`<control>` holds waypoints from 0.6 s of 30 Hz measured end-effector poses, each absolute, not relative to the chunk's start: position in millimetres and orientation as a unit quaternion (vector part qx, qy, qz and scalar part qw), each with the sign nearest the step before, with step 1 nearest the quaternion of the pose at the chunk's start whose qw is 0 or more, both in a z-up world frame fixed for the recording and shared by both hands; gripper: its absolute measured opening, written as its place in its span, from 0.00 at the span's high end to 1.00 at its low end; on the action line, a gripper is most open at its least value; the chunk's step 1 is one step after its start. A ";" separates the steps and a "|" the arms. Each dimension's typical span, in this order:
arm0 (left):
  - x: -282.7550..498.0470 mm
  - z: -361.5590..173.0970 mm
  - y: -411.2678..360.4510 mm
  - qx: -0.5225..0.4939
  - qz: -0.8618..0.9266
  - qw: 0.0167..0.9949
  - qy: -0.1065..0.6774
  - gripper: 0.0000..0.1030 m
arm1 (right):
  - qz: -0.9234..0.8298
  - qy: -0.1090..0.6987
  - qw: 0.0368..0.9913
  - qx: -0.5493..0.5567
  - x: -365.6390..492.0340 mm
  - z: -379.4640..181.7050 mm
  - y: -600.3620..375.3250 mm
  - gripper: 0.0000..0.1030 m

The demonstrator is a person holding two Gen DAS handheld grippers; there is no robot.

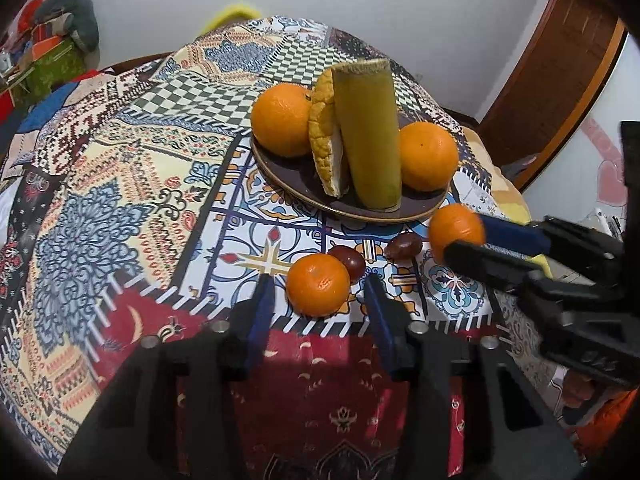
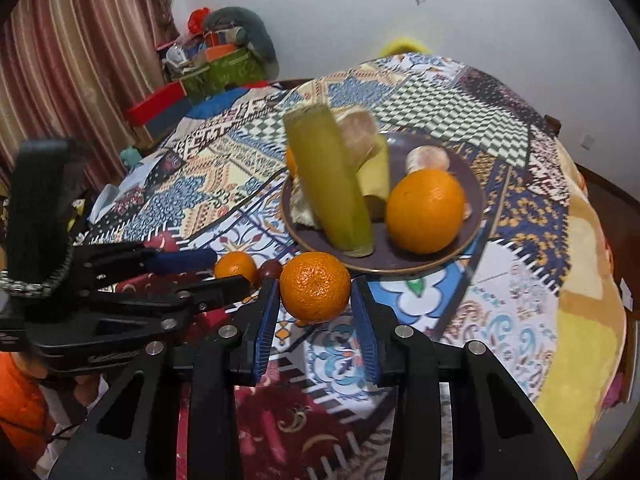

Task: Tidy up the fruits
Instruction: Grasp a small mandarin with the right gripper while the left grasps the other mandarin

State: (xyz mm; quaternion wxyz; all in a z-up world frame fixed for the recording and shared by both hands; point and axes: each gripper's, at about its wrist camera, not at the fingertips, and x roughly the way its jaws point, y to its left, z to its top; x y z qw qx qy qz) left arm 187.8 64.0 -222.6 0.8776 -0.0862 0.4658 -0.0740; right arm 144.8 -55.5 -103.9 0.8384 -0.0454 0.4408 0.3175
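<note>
A brown plate [image 1: 288, 178] [image 2: 472, 184] holds two big oranges [image 1: 282, 118] [image 1: 428, 156], a peel piece [image 1: 322, 140] and a tall green-yellow stalk [image 1: 370, 136] [image 2: 332, 176]. My left gripper [image 1: 320, 292] is open, its fingers on either side of a small tangerine [image 1: 318, 290] [image 2: 236, 266] on the cloth. My right gripper [image 2: 314, 300] [image 1: 464, 236] has its blue pads around another tangerine [image 2: 315, 286] [image 1: 454, 234] by the plate's near rim. Two dark red dates [image 1: 352, 258] [image 1: 402, 246] lie between the tangerines.
A patterned patchwork cloth [image 1: 120, 184] covers the round table. A peeled tangerine [image 2: 426, 158] lies at the plate's back. Boxes and clutter [image 2: 208, 60] stand beyond the table by a striped curtain. A wooden door frame [image 1: 560, 60] is at the right.
</note>
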 end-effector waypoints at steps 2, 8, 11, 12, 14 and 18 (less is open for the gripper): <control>190.0 -225.5 64.1 -0.090 -0.074 0.875 0.469 0.66 | 0.311 0.436 0.844 -0.042 145.8 -100.6 -61.7 0.67; 188.8 -222.0 66.7 -0.093 -0.066 0.878 0.465 0.68 | 0.299 0.427 0.853 -0.029 150.6 -94.5 -75.6 0.67; 186.3 -210.8 67.0 -0.094 -0.064 0.885 0.452 0.68 | 0.294 0.422 0.857 -0.026 151.5 -90.6 -80.0 0.67; 185.7 -206.5 66.4 -0.093 -0.063 0.887 0.447 0.68 | 0.292 0.419 0.859 -0.025 151.8 -89.2 -81.3 0.67; 185.0 -195.3 64.4 -0.090 -0.063 0.894 0.434 0.68 | 0.290 0.415 0.862 -0.024 152.6 -86.2 -83.9 0.67; 186.9 -172.8 58.3 -0.087 -0.069 0.907 0.405 0.68 | 0.286 0.404 0.869 -0.024 155.0 -79.6 -89.2 0.67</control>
